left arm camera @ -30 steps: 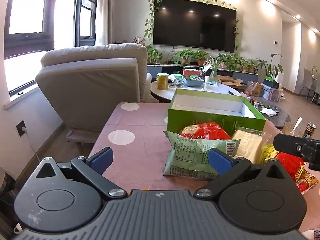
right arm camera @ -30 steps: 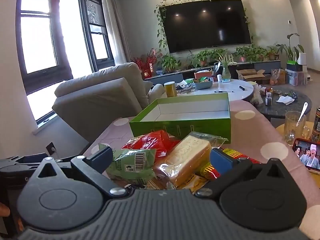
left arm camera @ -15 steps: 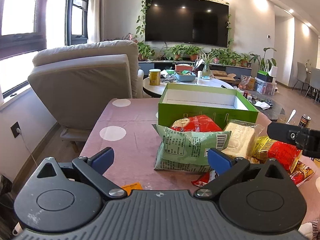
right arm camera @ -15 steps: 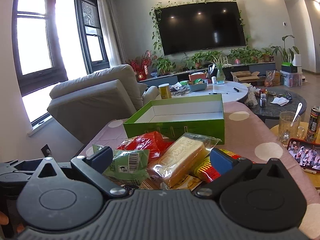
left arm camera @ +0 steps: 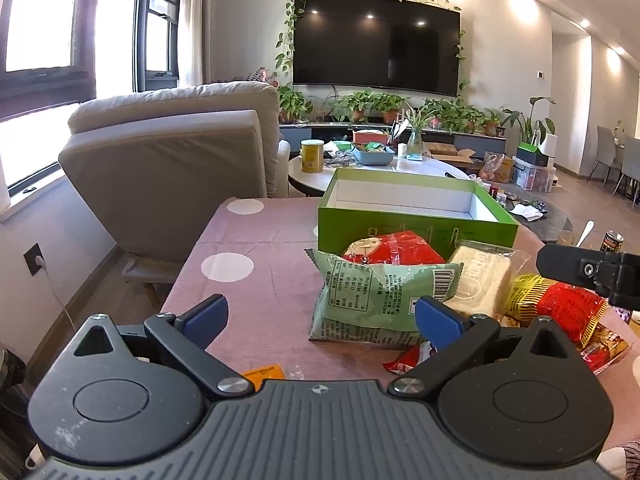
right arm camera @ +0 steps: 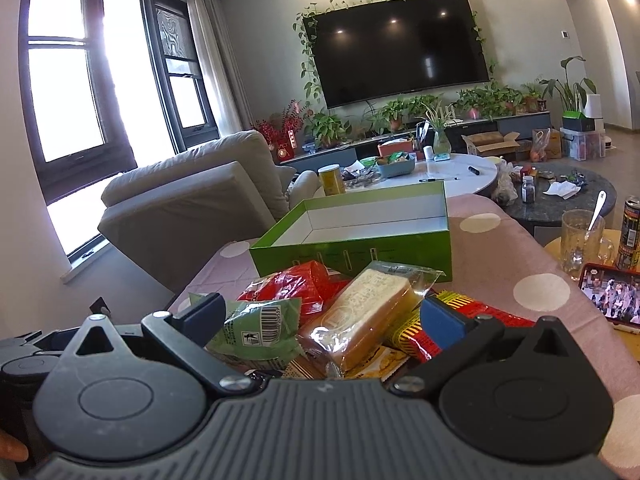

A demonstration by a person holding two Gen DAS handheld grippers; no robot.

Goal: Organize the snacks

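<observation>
- In the left wrist view the whole scene sits differently in the frame than it did a second ago: the green box point(left arm camera: 416, 216) and the heap of snacks lie further right and lower, and an orange packet corner point(left arm camera: 262, 372) now shows at the bottom centre, just above the tool body. The tilt of the view has shifted slightly; no snack in the pile has changed its place against its neighbours.
- The left tool point(left arm camera: 320, 314) has its blue pads well apart, with nothing between them but bare pink desk point(left arm camera: 248, 240); the right-hand pad overlaps the lower corner of the green snack bag point(left arm camera: 380, 296) in the picture (touching or only in front, I cannot tell).
- The right tool point(right arm camera: 320, 316) is likewise apart and unchanged in spread, hanging over the near edge of the pile; the clear-wrapped cake point(right arm camera: 360, 316) lies between its pads in the frame, but neither pad presses on it.
- The red packet point(left arm camera: 396, 248) leans against the box's front wall; the yellow-and-red packet point(left arm camera: 556, 304) lies at lower right, beneath the right tool's arm.
- The box interior is white and holds nothing, so my judgement is that sorting has not begun: every snack is on the desk in front of it, and the first grasp is yet to come (the cake looks the nearest candidate).
</observation>
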